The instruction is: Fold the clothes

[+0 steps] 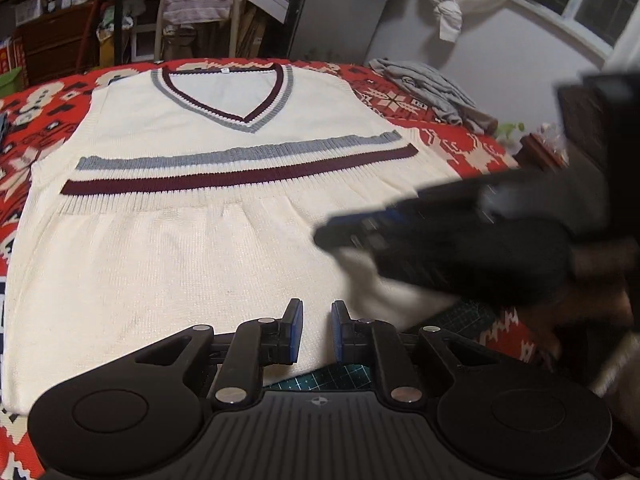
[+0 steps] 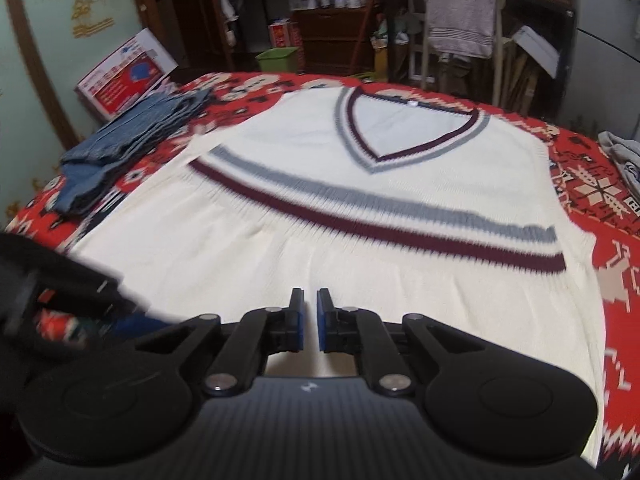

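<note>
A cream knit vest (image 1: 200, 260) (image 2: 360, 280) with a V-neck and grey and maroon stripes lies flat on the red patterned tablecloth (image 1: 420, 100). Its lower part is folded up, so the striped hem runs across the middle. My left gripper (image 1: 317, 304) hovers over the near edge of the vest, its blue pads a little apart with nothing between them. My right gripper (image 2: 310, 294) is over the vest's near right part, with only a narrow gap between its pads and nothing in it. In the left wrist view it shows blurred (image 1: 336, 236) above a raised bit of cream cloth.
Folded blue jeans (image 2: 132, 140) lie at the table's far left and a crumpled grey garment (image 1: 432, 88) at the far right. A green cutting mat (image 1: 340, 378) shows under the cloth at the near edge. Shelves, a chair with a towel (image 2: 460, 12) and boxes stand behind.
</note>
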A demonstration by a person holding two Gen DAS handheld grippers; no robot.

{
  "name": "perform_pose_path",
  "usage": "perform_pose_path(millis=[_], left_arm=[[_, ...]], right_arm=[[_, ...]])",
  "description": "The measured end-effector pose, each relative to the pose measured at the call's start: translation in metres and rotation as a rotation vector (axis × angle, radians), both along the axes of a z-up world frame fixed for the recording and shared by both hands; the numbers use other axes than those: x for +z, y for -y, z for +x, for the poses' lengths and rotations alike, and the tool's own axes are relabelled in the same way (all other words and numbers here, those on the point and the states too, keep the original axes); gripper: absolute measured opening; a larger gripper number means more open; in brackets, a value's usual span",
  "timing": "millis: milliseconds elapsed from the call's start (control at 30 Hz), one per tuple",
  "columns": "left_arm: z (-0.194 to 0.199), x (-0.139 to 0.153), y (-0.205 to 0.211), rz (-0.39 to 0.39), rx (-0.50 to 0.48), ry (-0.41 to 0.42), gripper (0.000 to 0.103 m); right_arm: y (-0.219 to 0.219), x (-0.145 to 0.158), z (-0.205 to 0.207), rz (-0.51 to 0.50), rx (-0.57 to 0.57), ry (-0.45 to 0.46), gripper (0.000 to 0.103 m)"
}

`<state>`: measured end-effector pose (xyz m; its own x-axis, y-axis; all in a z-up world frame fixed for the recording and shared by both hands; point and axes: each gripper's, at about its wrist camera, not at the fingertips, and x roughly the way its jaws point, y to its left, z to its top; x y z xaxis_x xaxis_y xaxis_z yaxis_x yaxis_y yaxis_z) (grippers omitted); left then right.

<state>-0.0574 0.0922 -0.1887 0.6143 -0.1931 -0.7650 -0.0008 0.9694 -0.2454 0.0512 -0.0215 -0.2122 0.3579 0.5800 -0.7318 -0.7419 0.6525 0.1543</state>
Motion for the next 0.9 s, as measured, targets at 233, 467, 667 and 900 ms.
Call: perform_pose_path(millis=[233, 467, 667, 900], left_arm=[[0.0, 0.002, -0.003, -0.01, 0.014, -0.009, 0.016], [0.01, 0.005, -0.002, -0.022, 0.001, 0.001, 0.016], [0.011, 0.0, 0.002, -0.008, -0.009, 0.001, 0.018], [0.007, 0.0, -0.001, -0.02, 0.015, -0.005, 0.018]], right_arm=[[-0.002, 0.003, 0.008, 0.013, -0.031, 0.017, 0.007], [0.036, 0.003, -0.022, -0.016, -0.056, -0.02, 0.008], [0.025, -0.001, -0.003, 0.005, -0.088, 0.005, 0.008], [0.015, 0.001, 0.016, 0.033, -0.112, 0.016, 0.008]])
